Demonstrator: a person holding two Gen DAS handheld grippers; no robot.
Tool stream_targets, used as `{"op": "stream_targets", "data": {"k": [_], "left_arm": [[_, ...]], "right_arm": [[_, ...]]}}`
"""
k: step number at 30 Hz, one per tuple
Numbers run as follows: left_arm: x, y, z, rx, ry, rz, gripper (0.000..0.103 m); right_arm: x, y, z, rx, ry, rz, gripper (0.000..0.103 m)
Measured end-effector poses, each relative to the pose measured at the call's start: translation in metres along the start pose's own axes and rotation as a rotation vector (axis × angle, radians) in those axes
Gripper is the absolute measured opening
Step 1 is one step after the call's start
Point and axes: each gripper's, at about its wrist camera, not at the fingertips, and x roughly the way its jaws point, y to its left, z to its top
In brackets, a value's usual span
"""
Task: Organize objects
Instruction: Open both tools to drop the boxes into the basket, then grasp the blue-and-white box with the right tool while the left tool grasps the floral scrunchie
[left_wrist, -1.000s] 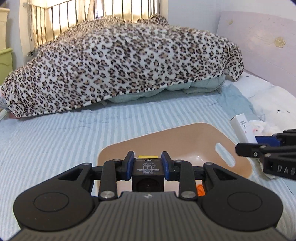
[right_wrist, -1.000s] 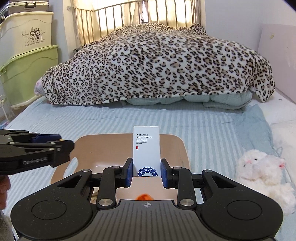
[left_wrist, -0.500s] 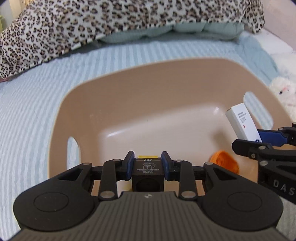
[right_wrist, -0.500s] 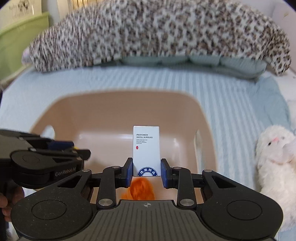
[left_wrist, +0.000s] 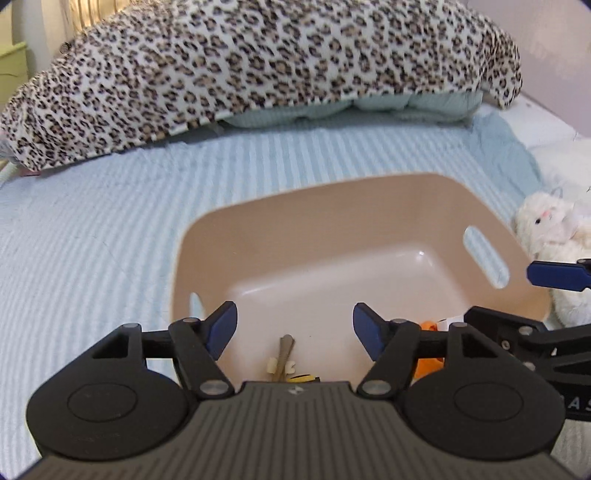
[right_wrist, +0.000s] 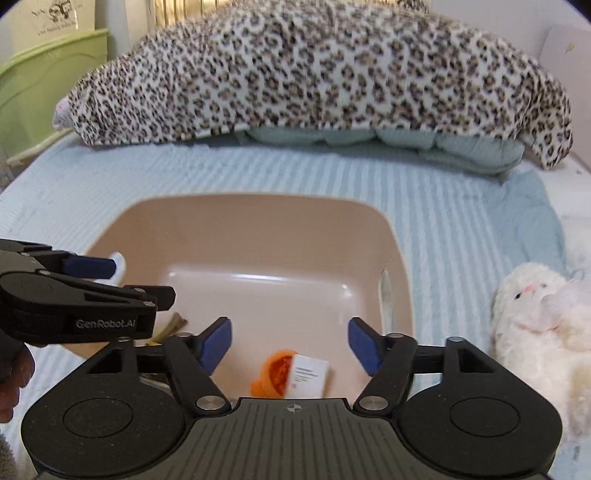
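Observation:
A tan plastic bin (left_wrist: 369, 199) sits on the striped bed; it also shows in the right wrist view (right_wrist: 258, 221). My left gripper (left_wrist: 295, 328) is open and empty above the bin's near left part. Below it lie a khaki screw-like piece (left_wrist: 285, 350) and a yellow-edged item (left_wrist: 301, 377), mostly hidden. My right gripper (right_wrist: 290, 345) is open and empty above the near right part. Under it lie a white box (right_wrist: 309, 376) and an orange object (right_wrist: 275, 373). The orange object (left_wrist: 430, 363) shows partly in the left wrist view.
A white plush toy (right_wrist: 535, 317) lies right of the bin, also in the left wrist view (left_wrist: 554, 229). A leopard-print blanket (left_wrist: 258, 66) is heaped at the back. Green storage boxes (right_wrist: 44, 81) stand at the left.
Both grippers opened: the left let go of the black box, the right let go of the white box, which now lies in the bin. Both have drawn back and up.

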Motion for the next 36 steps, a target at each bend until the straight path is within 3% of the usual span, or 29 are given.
{"op": "stream_targets", "data": {"k": [11,19,31,36], "left_arm": [[-0.052,0.007,-0.029,0.005,-0.005,-0.005,0.08],[-0.067,0.011,-0.068,0.011,0.033,-0.015,0.081],[-0.028,0.002,-0.107,0.045,0.189,-0.059,0.082],[-0.008,-0.001,-0.113,0.017,0.234,-0.109,0.082]], "right_arm": [[-0.063,0.005,-0.022,-0.013,-0.04,-0.009,0.098],[-0.068,-0.006,-0.065,0.027,0.026,-0.018,0.1],[-0.034,-0.004,-0.106,0.031,0.168,-0.042,0.1],[-0.017,-0.004,-0.115,0.031,0.185,-0.054,0.1]]}}
